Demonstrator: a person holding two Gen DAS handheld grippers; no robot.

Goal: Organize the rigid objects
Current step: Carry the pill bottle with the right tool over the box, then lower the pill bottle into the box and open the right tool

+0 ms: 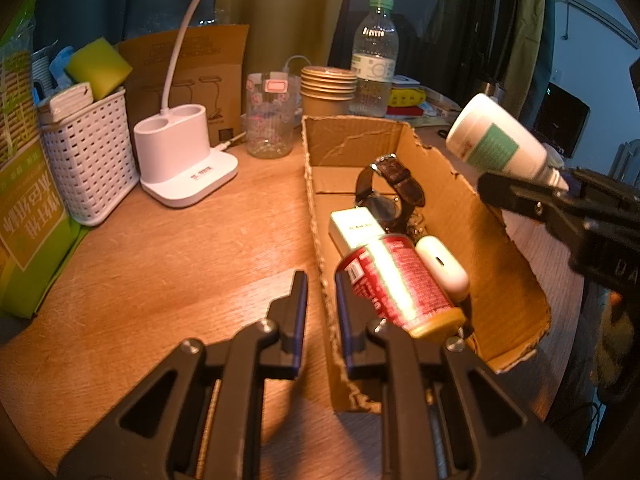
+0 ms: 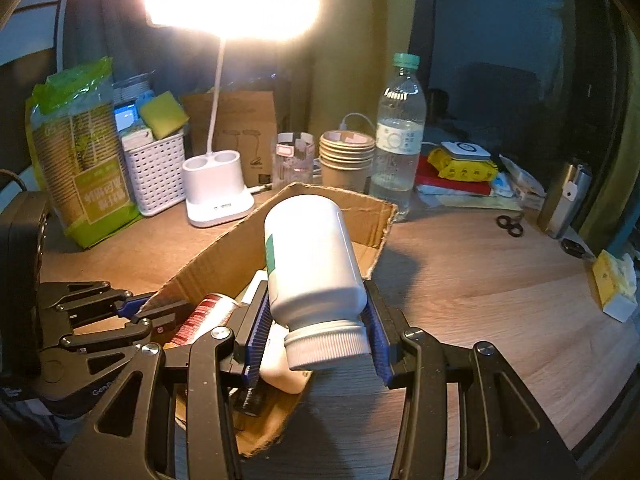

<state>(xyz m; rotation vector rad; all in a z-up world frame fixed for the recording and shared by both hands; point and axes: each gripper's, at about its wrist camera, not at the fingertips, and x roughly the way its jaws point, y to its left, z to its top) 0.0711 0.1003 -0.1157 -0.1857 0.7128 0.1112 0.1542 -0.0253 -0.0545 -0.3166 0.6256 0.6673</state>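
In the right wrist view the white bottle (image 2: 312, 268) hides much of the cardboard box (image 2: 360, 204), and glare swallows the lamp head (image 2: 232, 4).

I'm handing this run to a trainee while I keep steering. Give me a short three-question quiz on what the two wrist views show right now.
1. True or false: the right gripper is shut on the white bottle.
2. Which of these lies inside the cardboard box? A) the water bottle B) the red can C) the white basket
3. Fill in: the left gripper straddles the box's near ____.

Key:
1. True; its pads press the bottle near the cap.
2. B; the red can lies in the box beside a wristwatch, while the water bottle and white basket stand on the table.
3. Wall.
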